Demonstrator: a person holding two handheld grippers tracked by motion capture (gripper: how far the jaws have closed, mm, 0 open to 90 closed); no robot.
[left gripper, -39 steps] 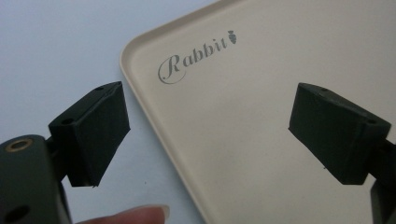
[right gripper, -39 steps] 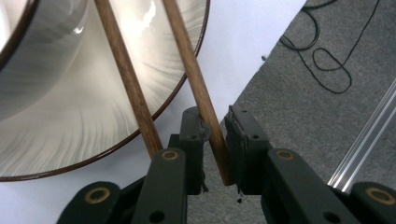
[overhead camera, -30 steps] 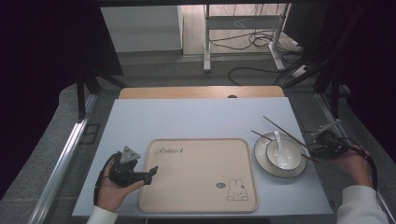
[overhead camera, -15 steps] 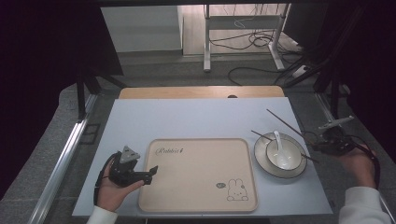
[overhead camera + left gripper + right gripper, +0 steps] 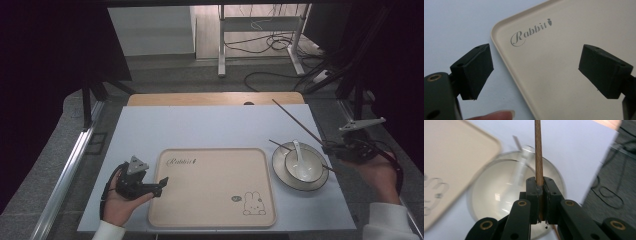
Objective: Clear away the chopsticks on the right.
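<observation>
My right gripper (image 5: 331,148) hangs above the table's right edge, shut on one brown chopstick (image 5: 298,122) that slants up and away over the table. In the right gripper view the chopstick (image 5: 538,150) stands pinched between the shut jaws of that gripper (image 5: 539,187). Below it sits a white bowl (image 5: 302,165) on a plate (image 5: 280,172), with a white spoon (image 5: 298,152) inside. A second chopstick (image 5: 278,145) lies across the plate. My left gripper (image 5: 159,185) rests open at the left rim of the beige tray (image 5: 212,200); its jaws (image 5: 539,71) straddle the tray corner (image 5: 499,42).
The tray carries a "Rabbit" print (image 5: 531,31) and a bunny drawing (image 5: 252,205). A wooden strip (image 5: 215,98) runs along the back of the pale blue table (image 5: 200,127). Cables (image 5: 270,45) and a desk frame stand on the floor beyond.
My right gripper has risen and drawn slightly right, lifting the chopstick off the plate; its far tip now points higher. The left hand has stayed put.
</observation>
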